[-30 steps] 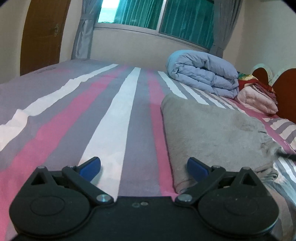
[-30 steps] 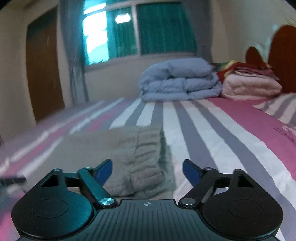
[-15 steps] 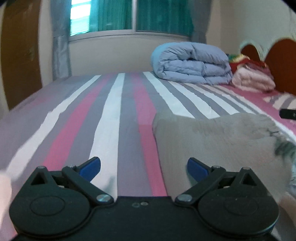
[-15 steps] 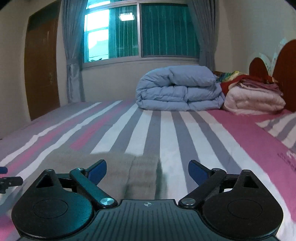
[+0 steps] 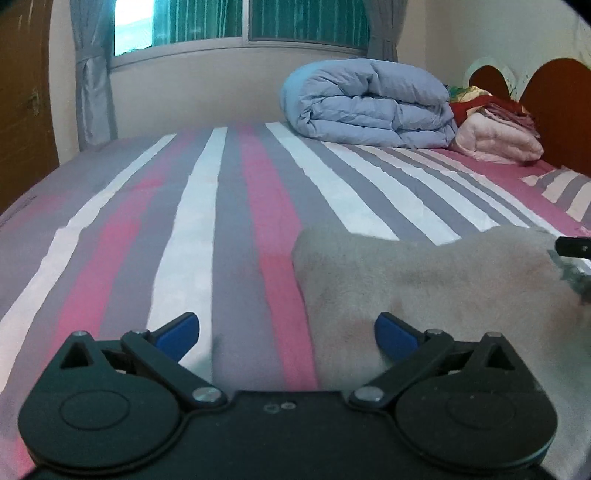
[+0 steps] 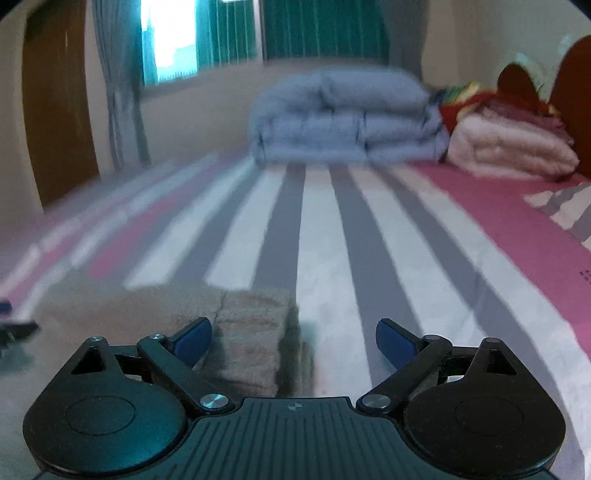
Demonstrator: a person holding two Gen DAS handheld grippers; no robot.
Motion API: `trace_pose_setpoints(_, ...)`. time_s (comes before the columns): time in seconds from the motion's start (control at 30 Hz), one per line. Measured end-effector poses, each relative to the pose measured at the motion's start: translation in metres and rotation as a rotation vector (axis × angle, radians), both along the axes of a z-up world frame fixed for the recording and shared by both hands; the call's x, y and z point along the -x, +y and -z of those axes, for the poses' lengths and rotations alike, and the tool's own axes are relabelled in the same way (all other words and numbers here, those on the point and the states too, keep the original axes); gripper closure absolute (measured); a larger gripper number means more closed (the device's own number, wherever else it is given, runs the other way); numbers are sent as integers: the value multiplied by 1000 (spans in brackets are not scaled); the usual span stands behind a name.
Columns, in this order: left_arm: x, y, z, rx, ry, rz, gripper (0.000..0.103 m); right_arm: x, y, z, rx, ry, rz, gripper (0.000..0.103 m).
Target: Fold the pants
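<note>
The grey-beige pants (image 5: pixel 424 280) lie folded on the striped bed (image 5: pixel 229 206). In the left wrist view they fill the lower right, and my left gripper (image 5: pixel 286 332) stands open at their left edge, its right fingertip (image 5: pixel 393 334) over the cloth. In the right wrist view the pants (image 6: pixel 240 332) lie at the lower left, their ribbed end under my open right gripper (image 6: pixel 293 339). Nothing is held between either pair of fingers. The right gripper's tip (image 5: pixel 572 246) shows at the far right edge of the left wrist view.
A folded blue duvet (image 5: pixel 369 103) and a pink blanket pile (image 5: pixel 498 140) sit at the far end near the wooden headboard (image 5: pixel 554 107). A curtained window (image 5: pixel 240 22) and a brown door (image 5: pixel 22 92) stand behind the bed.
Both grippers have drawn back and dropped lower toward the near edge of the pants. The right wrist view has tipped down again and is blurred by motion. Both stay open.
</note>
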State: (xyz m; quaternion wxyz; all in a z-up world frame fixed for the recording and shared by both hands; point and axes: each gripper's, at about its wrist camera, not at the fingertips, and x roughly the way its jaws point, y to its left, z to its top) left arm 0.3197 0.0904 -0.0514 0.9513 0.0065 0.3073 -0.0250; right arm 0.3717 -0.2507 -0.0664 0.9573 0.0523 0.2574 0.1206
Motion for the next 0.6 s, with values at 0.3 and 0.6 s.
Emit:
trace_pose_setpoints(0.3, 36, 41, 22, 425, 146, 107, 23, 29, -97, 24, -603, 312, -98, 9)
trace_pose_setpoints(0.6, 10, 63, 48, 720, 279, 157, 41, 15, -115, 51, -817, 477, -201, 9)
